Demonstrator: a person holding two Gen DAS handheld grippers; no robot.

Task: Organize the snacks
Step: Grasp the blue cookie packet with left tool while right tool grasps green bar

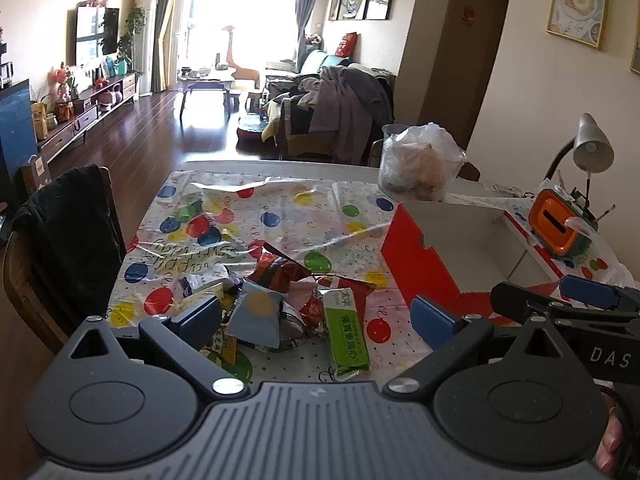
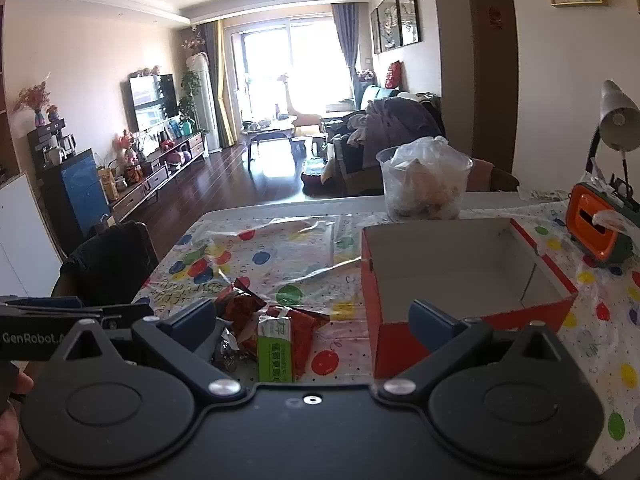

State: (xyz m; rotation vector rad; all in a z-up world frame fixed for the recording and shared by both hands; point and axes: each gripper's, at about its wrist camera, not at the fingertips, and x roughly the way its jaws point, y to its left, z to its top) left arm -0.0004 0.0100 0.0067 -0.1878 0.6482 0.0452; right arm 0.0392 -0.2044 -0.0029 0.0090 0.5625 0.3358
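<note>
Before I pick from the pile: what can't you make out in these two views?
- Snack pile: its near-left packets are hidden behind the left gripper in the left view; the right gripper covers much of it in the right view.
- Box: near inner floor hidden by its front wall, both views.
- Green packet: print too small to read.

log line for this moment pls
left gripper: open, over snack pile | right gripper: open, empty | red box: empty | green packet: on table
</note>
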